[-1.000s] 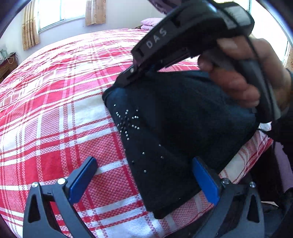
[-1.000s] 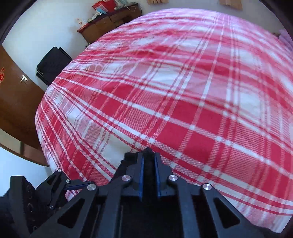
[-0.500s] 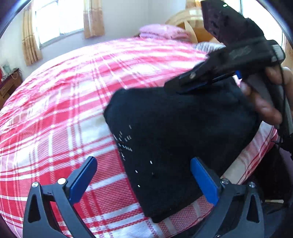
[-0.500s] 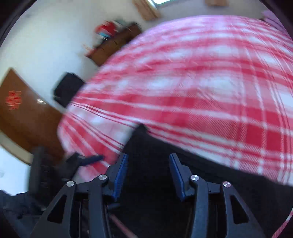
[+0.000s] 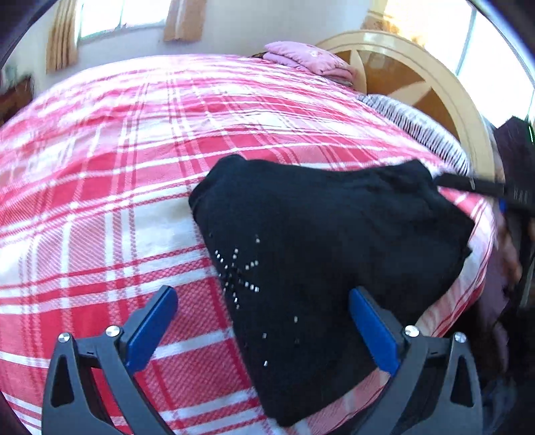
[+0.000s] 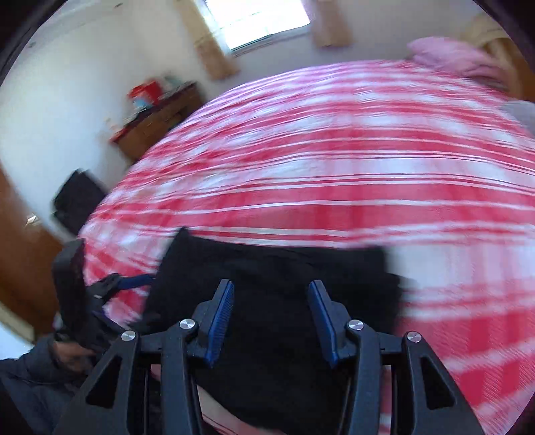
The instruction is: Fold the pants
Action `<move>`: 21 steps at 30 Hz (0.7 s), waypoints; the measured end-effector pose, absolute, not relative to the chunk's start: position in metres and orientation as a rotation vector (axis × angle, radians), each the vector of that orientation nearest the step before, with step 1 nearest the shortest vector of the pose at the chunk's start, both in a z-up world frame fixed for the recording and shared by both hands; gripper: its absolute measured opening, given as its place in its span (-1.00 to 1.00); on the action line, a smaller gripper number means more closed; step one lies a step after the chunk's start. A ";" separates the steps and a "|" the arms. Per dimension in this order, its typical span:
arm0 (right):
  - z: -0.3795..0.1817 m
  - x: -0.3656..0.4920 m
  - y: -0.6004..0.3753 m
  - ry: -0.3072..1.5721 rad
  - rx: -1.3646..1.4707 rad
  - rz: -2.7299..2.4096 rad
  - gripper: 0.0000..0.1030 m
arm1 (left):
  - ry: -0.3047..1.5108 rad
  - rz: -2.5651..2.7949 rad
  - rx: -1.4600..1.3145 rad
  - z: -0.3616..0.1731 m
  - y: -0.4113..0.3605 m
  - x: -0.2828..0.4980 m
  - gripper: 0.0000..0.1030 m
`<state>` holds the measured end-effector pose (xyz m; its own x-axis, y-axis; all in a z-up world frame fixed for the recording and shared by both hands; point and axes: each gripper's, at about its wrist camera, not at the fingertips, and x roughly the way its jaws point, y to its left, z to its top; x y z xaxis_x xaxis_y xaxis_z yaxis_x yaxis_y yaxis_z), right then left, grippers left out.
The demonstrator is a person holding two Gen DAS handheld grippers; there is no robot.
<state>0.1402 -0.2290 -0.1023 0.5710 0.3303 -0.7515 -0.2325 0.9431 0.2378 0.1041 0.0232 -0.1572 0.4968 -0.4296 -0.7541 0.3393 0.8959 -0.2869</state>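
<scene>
Jaws parted, empty; folded pants (image 5: 321, 254) (right view blurred).

A home bedroom: a bed (image 5: 100, 200) under a red-and-white plaid cover fills the view, with a curved wooden headboard (image 5: 418, 83), a pink pillow (image 5: 307, 60), curtained windows (image 6: 260, 23) and a cluttered wooden dresser (image 6: 157, 117) by the white wall.

No legible text, label, brand or number anywhere in either view.
</scene>
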 end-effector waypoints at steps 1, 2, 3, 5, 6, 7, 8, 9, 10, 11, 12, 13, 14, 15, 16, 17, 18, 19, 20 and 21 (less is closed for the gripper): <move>-0.103 0.136 -0.241 0.907 0.118 0.292 -0.06 | 0.951 -0.466 -0.119 -0.160 0.017 0.104 1.00; -0.107 0.132 -0.254 0.915 0.128 0.255 -0.06 | 0.950 -0.459 -0.122 -0.160 0.016 0.106 1.00; -0.110 0.129 -0.263 0.924 0.148 0.244 -0.06 | 0.946 -0.461 -0.117 -0.159 0.013 0.105 1.00; -0.124 0.128 -0.280 0.950 0.225 0.252 -0.06 | 0.945 -0.459 -0.097 -0.159 0.005 0.102 1.00; -0.130 0.128 -0.286 0.956 0.260 0.258 -0.06 | 0.944 -0.452 -0.087 -0.160 0.004 0.105 1.00; -0.135 0.128 -0.290 0.952 0.295 0.266 -0.06 | 0.942 -0.446 -0.075 -0.161 0.001 0.107 1.00; -0.137 0.129 -0.291 0.942 0.312 0.269 -0.06 | 0.938 -0.440 -0.058 -0.161 -0.001 0.107 1.00; -0.138 0.130 -0.289 0.940 0.308 0.269 -0.06 | 0.935 -0.435 -0.048 -0.163 -0.003 0.109 1.00; -0.137 0.131 -0.286 0.939 0.300 0.269 -0.06 | 0.929 -0.430 -0.042 -0.165 -0.004 0.112 1.00; -0.137 0.131 -0.283 0.939 0.305 0.279 -0.06 | 0.924 -0.427 -0.040 -0.165 -0.005 0.111 1.00; -0.139 0.132 -0.279 0.945 0.318 0.302 -0.06 | 0.919 -0.424 -0.041 -0.166 -0.004 0.111 1.00; -0.141 0.133 -0.276 0.955 0.329 0.336 -0.06 | 0.915 -0.422 -0.042 -0.164 -0.002 0.109 1.00; -0.143 0.133 -0.271 0.961 0.314 0.343 -0.06 | 0.912 -0.422 -0.039 -0.164 -0.002 0.108 1.00; -0.143 0.133 -0.269 0.961 0.288 0.330 -0.06 | 0.910 -0.423 -0.034 -0.164 -0.002 0.108 1.00; -0.143 0.134 -0.267 0.962 0.279 0.324 -0.06 | 0.908 -0.424 -0.032 -0.165 -0.002 0.107 1.00; -0.142 0.133 -0.267 0.964 0.291 0.323 -0.06 | 0.905 -0.426 -0.031 -0.165 -0.002 0.107 1.00; -0.142 0.134 -0.268 0.968 0.304 0.322 -0.06 | 0.901 -0.427 -0.033 -0.165 -0.001 0.107 1.00; -0.142 0.136 -0.269 0.968 0.314 0.317 -0.06 | 0.898 -0.427 -0.035 -0.165 -0.001 0.106 1.00; -0.143 0.137 -0.268 0.967 0.315 0.312 -0.06 | 0.895 -0.423 -0.035 -0.166 -0.001 0.106 1.00; -0.145 0.138 -0.268 0.965 0.312 0.305 -0.06 | 0.893 -0.419 -0.034 -0.166 -0.002 0.106 1.00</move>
